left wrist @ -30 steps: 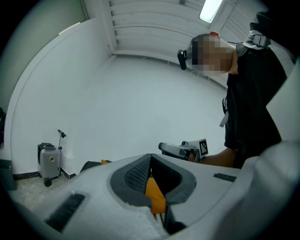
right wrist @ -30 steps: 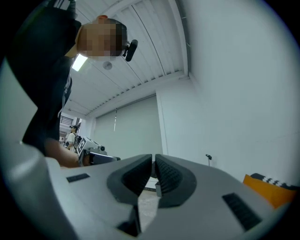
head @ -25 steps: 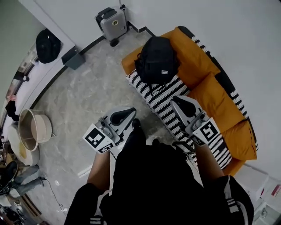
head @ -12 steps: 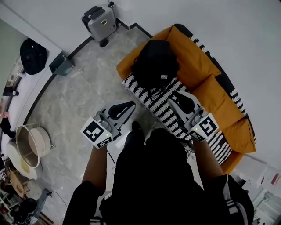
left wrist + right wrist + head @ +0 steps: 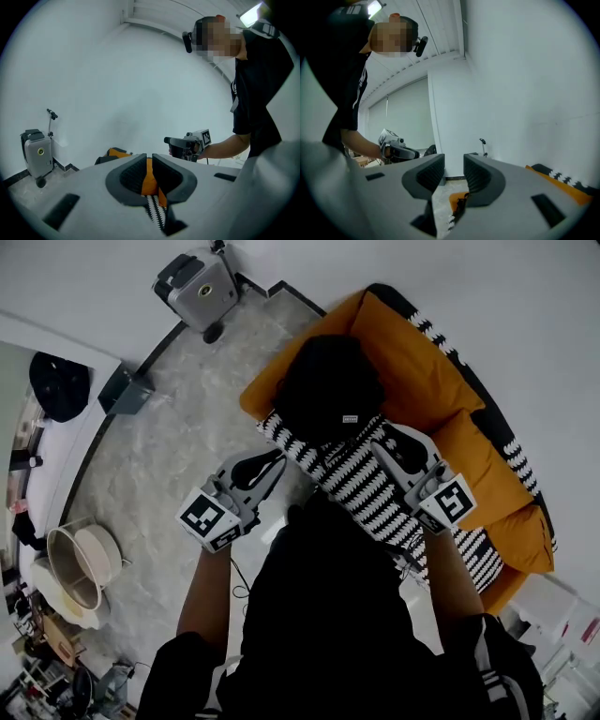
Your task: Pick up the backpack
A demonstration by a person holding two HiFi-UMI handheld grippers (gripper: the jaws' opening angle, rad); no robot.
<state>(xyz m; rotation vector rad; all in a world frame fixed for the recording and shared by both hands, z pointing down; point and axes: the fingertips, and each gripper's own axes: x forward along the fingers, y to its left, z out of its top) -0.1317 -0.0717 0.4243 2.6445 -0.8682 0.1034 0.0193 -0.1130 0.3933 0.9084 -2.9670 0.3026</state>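
Black backpack (image 5: pixel 328 390) sitting at the far end of an orange sofa (image 5: pixel 422 367), against the back cushion, its lower edge on a black-and-white striped throw (image 5: pixel 361 479). Not yet touched, not yet lifted; untouched on the seat, so judged to be at the approach stage, with reaching, gripping and raising all left to do.

Nearer the person, both grippers held out in front, short of the backpack and apart from it. Left gripper (image 5: pixel 149 164) over the marble floor (image 5: pixel 178 446) just beside the sofa's front edge, pads (image 5: pixel 131 174) closed almost together, clamped on nothing; only a sliver of orange sofa and striped throw visible beyond the narrow slit. Right gripper (image 5: pixel 453 171) above the striped throw, pads (image 5: pixel 429 174) spread well apart, having just been opening, nothing between them; pale floor and a corner of orange sofa showing through the gap, far behind.

Further out, a grey wheeled suitcase (image 5: pixel 197 287) against the white wall, well apart from the sofa
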